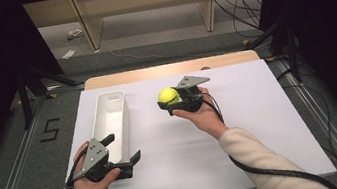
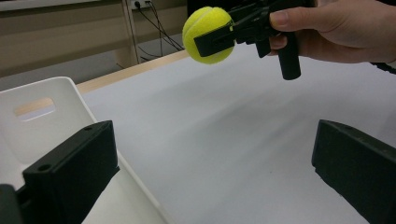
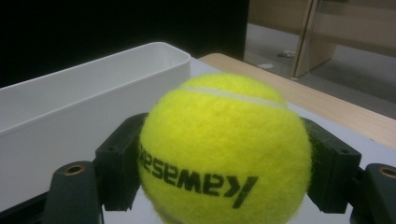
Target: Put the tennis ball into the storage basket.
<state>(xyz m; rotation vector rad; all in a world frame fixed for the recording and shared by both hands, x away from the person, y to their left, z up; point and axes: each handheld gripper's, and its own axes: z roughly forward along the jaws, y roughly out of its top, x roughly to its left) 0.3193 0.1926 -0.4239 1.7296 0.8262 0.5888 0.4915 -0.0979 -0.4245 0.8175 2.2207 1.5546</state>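
Sitting between the two black jaws of the right tongs (image 1: 173, 100), a bright yellow tennis ball (image 1: 168, 95) is pinched on both sides and held up off the bench (image 1: 262, 126), above its middle and toward the far edge. In the right gripper view the ball (image 3: 224, 149) bulges out past the jaws, with black lettering printed upside down across its lower half and a pale seam curving over its top. The person's right hand (image 1: 203, 114) wraps the tongs' handle, a cream sleeve (image 1: 262, 161) reaching back toward the near right corner, and a black cable trailing beside it. Just left of the ball, a long white bin (image 1: 109, 118) lies on the bench with its length running from near to far edge. At the near left corner, the left tongs (image 1: 124, 149) are held in the person's left hand (image 1: 89, 187), jaws spread wide apart with nothing between them, one jaw beside the bin's near end. From the left gripper view, the ball (image 2: 208, 35) and right hand (image 2: 336, 30) appear raised above the white bench surface.
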